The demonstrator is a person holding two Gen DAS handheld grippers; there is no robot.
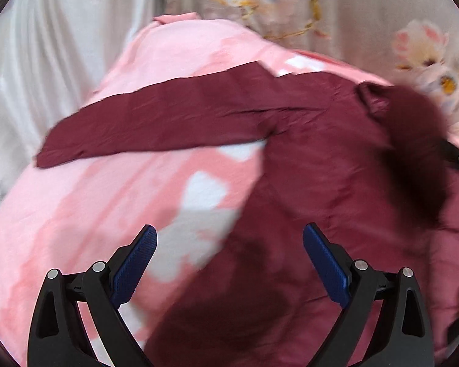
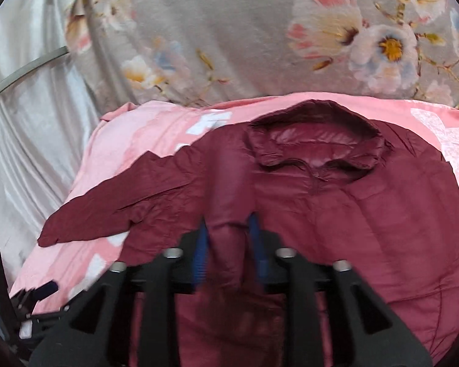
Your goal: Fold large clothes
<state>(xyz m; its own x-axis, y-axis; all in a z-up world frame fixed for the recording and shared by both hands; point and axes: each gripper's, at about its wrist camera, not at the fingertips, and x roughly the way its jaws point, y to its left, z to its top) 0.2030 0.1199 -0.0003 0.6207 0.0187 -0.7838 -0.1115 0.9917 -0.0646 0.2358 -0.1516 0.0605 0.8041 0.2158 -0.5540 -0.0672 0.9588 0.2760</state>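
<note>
Maroon jacket (image 2: 336,214) lies spread on the pink blanket (image 1: 76,214); the right gripper (image 2: 228,244), half-closed around a sleeve fold, should lay it flat across the chest, while the left gripper (image 1: 229,260) hovers wide open, empty.

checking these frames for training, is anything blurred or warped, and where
Left wrist view: motion smear on the far side of the maroon jacket, while the left gripper stays sharp. Right wrist view: the right gripper and the fold of jacket between its pads are blurred; the collar is clearer. Both views: fisheye bending at the edges, soft even light, no glare.
</note>
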